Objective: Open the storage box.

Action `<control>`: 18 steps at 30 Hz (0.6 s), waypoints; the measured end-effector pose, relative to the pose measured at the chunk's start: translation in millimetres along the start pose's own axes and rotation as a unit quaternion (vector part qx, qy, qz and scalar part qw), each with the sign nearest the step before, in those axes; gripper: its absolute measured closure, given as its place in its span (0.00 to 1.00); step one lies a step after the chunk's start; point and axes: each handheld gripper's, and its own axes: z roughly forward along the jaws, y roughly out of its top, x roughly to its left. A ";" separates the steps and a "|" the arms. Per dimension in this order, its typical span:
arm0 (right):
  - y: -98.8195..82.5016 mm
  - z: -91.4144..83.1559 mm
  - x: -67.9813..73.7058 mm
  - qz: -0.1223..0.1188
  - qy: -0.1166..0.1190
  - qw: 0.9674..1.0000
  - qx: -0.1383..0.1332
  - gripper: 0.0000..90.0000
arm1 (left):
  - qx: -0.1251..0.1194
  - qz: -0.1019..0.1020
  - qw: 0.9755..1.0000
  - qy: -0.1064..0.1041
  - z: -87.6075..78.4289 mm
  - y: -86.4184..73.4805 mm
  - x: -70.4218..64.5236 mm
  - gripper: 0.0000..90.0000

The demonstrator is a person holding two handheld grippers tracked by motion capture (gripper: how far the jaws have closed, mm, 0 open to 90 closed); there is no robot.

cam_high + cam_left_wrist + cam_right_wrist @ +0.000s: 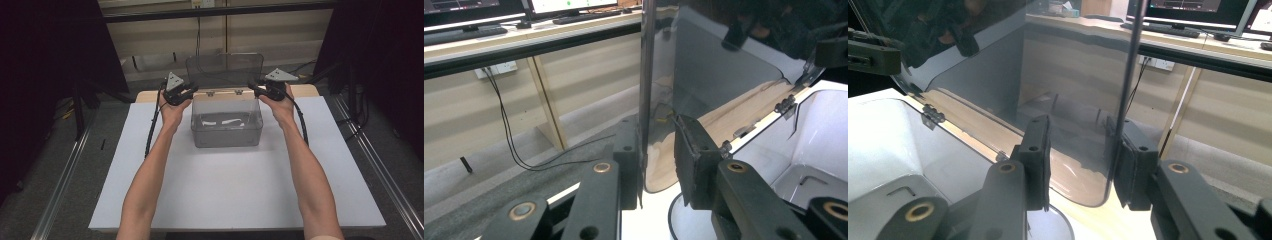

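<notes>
While both pairs of jaws straddle the lid's side edges, neither has a firm hold. On the left gripper (651, 150), one jaw touches the lid (225, 70) and the other stands off; by judgement it is shut as far as it goes. The right gripper (1078, 160) is similar: narrow, lid edge against one jaw, gap at the other. Upright on its hinges (224, 92), the lid leaves the box (226, 132) open at mid-desk (235, 195). Small items lie inside. Opening appears done; closing or release remains.
</notes>
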 end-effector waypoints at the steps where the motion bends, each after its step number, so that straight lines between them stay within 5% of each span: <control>1: -0.2 0.7 -0.2 0.001 -0.001 1.000 0.000 0.69 | 0.004 0.001 1.000 0.000 -0.1 0.7 0.1 0.81; 18: -9.9 10.3 -3.3 0.010 -0.003 1.000 0.009 0.72 | 0.009 -0.005 1.000 0.004 5.4 -0.1 3.5 0.82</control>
